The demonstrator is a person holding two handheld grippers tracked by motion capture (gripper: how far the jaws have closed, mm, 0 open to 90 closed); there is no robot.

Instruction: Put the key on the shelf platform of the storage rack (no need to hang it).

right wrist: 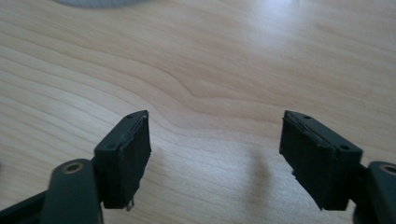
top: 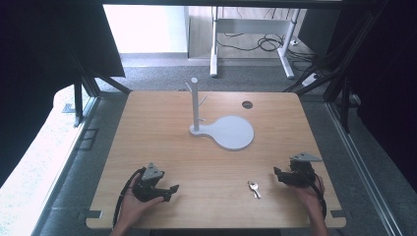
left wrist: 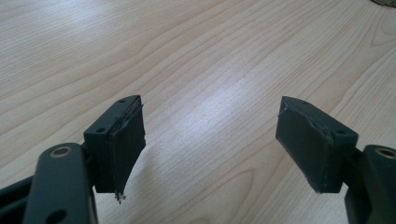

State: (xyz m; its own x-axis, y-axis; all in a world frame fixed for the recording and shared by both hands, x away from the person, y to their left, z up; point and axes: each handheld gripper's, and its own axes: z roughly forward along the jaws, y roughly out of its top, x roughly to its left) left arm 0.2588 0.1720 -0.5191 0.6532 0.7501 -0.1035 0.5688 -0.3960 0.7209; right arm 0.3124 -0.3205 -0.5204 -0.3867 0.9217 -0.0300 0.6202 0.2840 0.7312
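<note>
I am holding both grippers, left (top: 169, 189) and right (top: 278, 173), near the surface's (top: 162, 147) front edge, fingers wide open, empty. Keys (top: 253, 189) are lying between them, nearer the right. Step: approach. Next, I judge, a low pinch.

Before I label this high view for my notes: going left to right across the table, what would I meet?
Left gripper → white stand with its round base → keys → right gripper. Both grippers have their fingers apart with nothing between them.
</note>
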